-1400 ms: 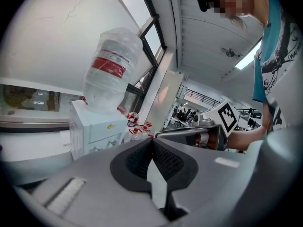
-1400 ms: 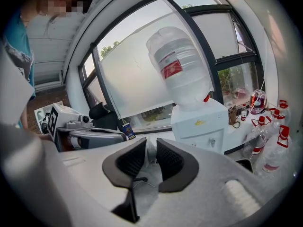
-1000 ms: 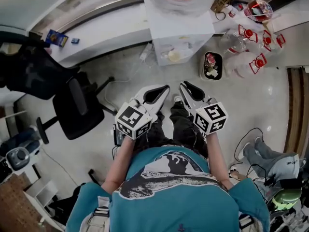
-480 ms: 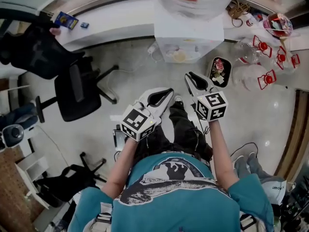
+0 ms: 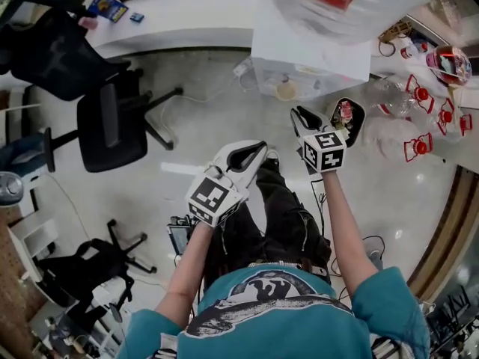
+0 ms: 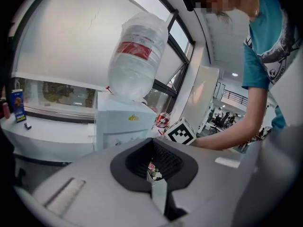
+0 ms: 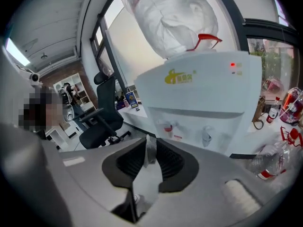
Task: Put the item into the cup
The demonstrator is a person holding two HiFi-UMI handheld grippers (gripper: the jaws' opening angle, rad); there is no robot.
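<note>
1. Neither a cup nor an item for it can be picked out in any view. The task's things therefore cannot be placed, and the task is judged not yet under way.
2. Both grippers are held over the floor [image 5: 194, 148], in front of a water dispenser [image 5: 310, 58]. A bin [image 5: 350, 120] of scraps stands beside it.
3. A likely risk: the wrong thing could be approached, because no target is in sight from here.
4. A second risk: the right gripper [image 5: 299, 115] is held just beside the bin. If something thin is in its jaws, it could be lost into the scraps should the grip be loosened.
5. Left gripper [image 5: 258, 149]: the jaws are closed, tips brought together. Only the oval hollow between the black pads [image 6: 173, 162] is left. Nothing is held; what look like the bin's scraps are seen through the hollow.
6. Right gripper: the jaws are drawn nearly together. A pale strip is seen between the pads [image 7: 173, 162]. Whether it is a held thing or floor showing through a slit cannot be told.
</note>
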